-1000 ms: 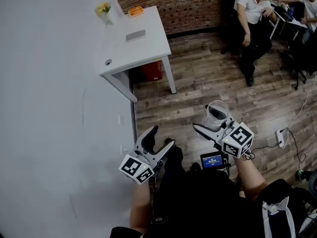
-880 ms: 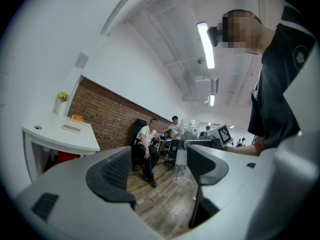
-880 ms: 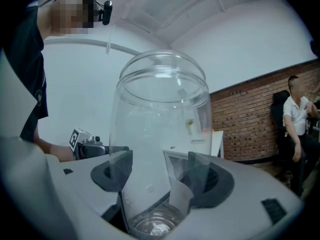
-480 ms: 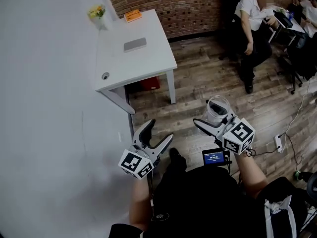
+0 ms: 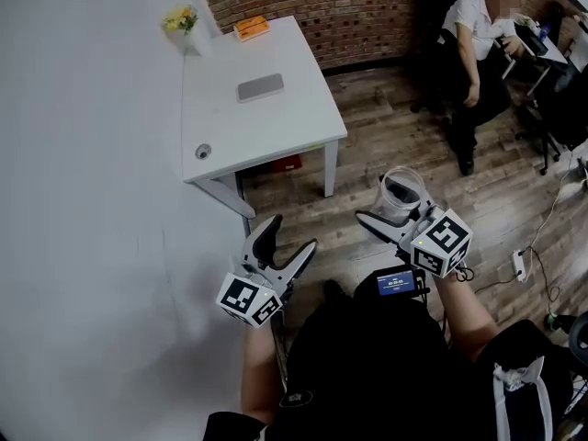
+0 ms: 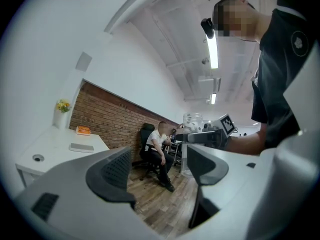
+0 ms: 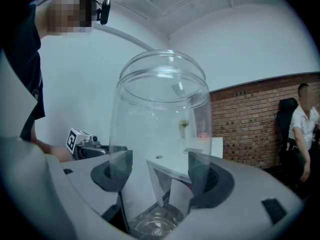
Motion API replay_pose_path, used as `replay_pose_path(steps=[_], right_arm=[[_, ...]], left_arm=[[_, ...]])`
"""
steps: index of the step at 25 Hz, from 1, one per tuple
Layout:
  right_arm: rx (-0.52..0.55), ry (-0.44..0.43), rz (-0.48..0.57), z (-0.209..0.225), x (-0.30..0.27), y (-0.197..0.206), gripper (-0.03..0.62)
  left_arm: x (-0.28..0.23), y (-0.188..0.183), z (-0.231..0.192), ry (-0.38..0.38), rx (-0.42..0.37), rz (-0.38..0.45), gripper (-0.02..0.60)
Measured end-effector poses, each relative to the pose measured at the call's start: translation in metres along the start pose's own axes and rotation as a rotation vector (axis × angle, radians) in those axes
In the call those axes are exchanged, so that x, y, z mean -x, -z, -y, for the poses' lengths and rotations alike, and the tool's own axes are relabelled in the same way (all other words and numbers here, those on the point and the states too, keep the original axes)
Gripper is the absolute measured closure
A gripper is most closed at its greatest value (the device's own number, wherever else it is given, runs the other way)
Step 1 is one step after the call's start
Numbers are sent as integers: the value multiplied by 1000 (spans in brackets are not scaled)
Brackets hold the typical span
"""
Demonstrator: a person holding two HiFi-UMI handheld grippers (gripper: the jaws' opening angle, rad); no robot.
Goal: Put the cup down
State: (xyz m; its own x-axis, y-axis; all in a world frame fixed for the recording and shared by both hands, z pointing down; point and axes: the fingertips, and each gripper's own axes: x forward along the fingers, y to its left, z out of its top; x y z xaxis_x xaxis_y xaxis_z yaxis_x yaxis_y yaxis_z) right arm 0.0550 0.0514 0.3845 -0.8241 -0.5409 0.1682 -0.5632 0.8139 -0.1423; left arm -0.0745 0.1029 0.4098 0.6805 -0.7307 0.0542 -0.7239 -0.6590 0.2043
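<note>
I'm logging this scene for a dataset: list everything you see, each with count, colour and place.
Clear plastic cup: one, transparent, between the right tongs' jaws.
White rectangular table: one, white, by the left wall.
Flat grey slab: one, grey, mid-table.
Orange box: one, orange, table's far edge.
Yellow flowers: one bunch, yellow, table's far left corner.
Small round disc: one, grey, table's near left.
Seated person: one, white shirt, top right.
Left tongs: one, white-grey, open, empty.
Right tongs: one, white-grey, shut on the cup.

The cup (image 7: 160,114) is clear and glossy, glass or plastic. The worktop (image 5: 276,131) is smooth matt white, the floor (image 5: 395,154) worn grey wood planks, the wall (image 5: 349,12) rough brick.
</note>
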Motion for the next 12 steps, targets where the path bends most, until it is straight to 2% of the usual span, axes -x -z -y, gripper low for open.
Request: replay_pose_path(steps=[12], right_arm=[[-31,-5,-1,36,-57,2,238]], left_arm=[[-25,8,-58,-7,56,-14,229]])
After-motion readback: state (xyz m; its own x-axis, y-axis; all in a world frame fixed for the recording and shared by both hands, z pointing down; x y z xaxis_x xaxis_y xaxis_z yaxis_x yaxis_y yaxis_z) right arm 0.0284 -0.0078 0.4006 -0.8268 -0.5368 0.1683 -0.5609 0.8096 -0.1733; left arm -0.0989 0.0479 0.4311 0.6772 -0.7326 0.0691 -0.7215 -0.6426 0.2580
